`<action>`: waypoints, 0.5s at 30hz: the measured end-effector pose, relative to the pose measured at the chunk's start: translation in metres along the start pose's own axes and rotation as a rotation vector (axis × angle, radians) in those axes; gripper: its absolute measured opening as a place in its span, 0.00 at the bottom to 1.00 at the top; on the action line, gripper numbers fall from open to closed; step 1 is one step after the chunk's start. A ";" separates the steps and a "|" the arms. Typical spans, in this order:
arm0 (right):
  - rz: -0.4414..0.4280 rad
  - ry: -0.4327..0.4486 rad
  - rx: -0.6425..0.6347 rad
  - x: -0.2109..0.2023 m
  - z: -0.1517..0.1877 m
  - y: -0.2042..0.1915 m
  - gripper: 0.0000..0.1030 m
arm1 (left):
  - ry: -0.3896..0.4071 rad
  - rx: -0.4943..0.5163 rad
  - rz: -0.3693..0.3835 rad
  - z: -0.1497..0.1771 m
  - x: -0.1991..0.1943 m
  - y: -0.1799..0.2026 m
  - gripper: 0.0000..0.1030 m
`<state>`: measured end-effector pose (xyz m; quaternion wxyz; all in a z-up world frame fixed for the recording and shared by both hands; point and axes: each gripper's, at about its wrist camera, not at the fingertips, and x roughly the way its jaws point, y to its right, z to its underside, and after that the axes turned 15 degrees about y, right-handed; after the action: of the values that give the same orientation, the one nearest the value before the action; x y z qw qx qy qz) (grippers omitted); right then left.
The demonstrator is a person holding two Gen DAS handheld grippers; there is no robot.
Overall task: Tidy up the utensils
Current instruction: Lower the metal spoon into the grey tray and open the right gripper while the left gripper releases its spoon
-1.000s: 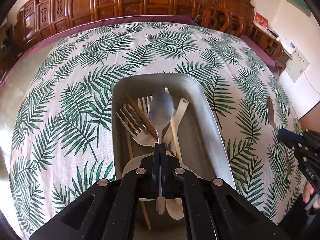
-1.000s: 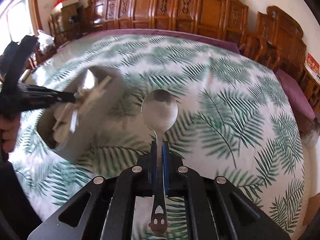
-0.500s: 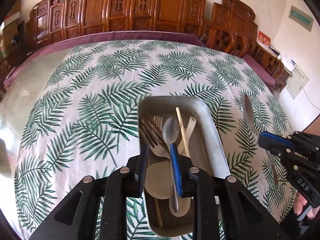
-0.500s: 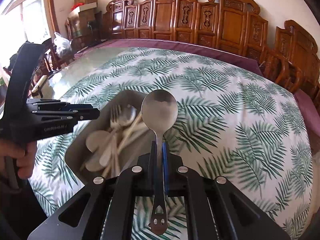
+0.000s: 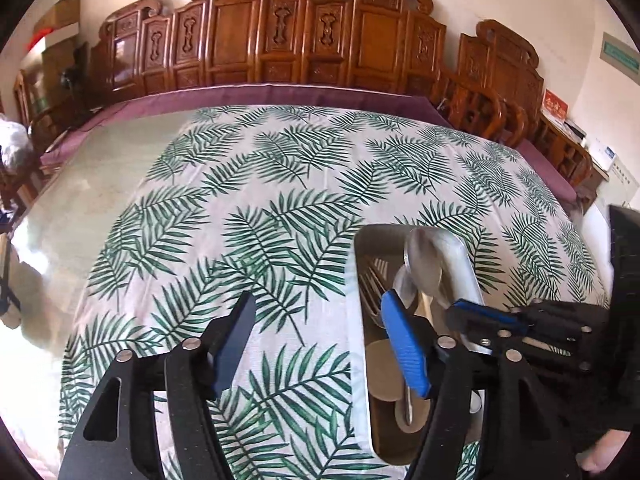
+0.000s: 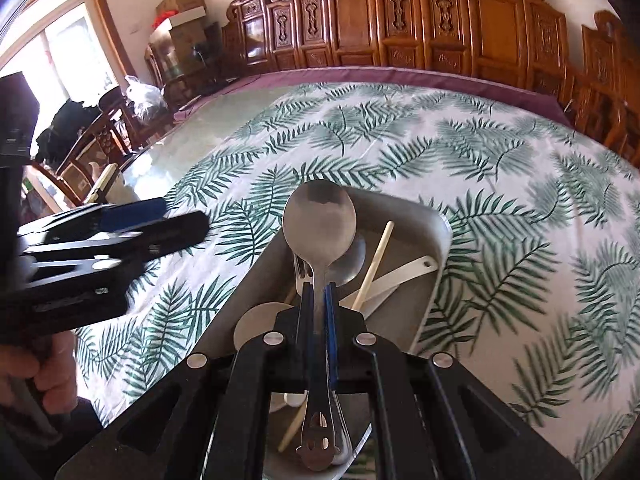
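A: Spoon (image 6: 318, 236) first, since it's closest to the lens. Right claw (image 6: 318, 304) is pinching its handle, pads pressed nearly together w/ only the thin metal between. Bowl end sticks out fwd, hanging over the gray tray (image 6: 434, 280).

B: So the step in hand looks like dropping it in w/ the rest?

A: I'd judge so. To do it well: get lower over the tray's middle, line the spoon up lengthwise w/ the tray, then let go close to the pile so it doesn't bounce or clip the rim.

B: What's already in there?

A: Fork (image 5: 370, 292), another metal spoon, a chopstick (image 6: 374, 266), pale flat utensils. All loose, overlapping. Tray sits on the leaf-print cloth (image 5: 280, 184) covering the tabletop.

B: Left claw?

A: Left claw (image 5: 320, 340) is spread wide, nothing between the pads. Its jaws have just been opening. It's off to the tray's left side, over bare cloth; its blue right finger (image 5: 404, 344) overlaps the tray's near edge in view, but I can't tell if it touches.

B: Any clash risk?

A: Some. In the left wrist view the right claw's tip (image 5: 480, 316) is just beside that blue finger. Left should stay clear while the right releases.

B: Farther back?

A: Cloth runs on to a bare glossy strip of tabletop, purple edging, then carved wooden chairs (image 5: 312, 36) along the wall.
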<state>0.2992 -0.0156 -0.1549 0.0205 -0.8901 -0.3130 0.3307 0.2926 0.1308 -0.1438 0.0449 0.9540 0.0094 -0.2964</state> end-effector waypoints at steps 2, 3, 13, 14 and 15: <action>0.005 -0.009 0.005 0.007 0.004 0.000 0.07 | 0.010 -0.005 -0.010 -0.001 -0.003 -0.003 0.67; 0.007 -0.012 0.006 0.007 0.006 0.001 0.07 | 0.014 -0.009 -0.013 -0.001 -0.005 -0.004 0.68; 0.027 0.043 -0.010 -0.025 0.011 0.003 0.09 | 0.059 -0.025 -0.026 0.003 -0.028 -0.005 0.87; 0.029 0.049 -0.008 -0.030 0.011 0.003 0.09 | 0.065 -0.026 -0.025 0.004 -0.031 -0.003 0.90; 0.035 0.058 -0.009 -0.040 0.013 0.004 0.09 | 0.068 -0.025 -0.027 0.004 -0.034 -0.002 0.92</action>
<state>0.2704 -0.0438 -0.1427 0.0198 -0.9048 -0.2982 0.3034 0.2621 0.1326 -0.1284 0.0524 0.9626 0.0275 -0.2643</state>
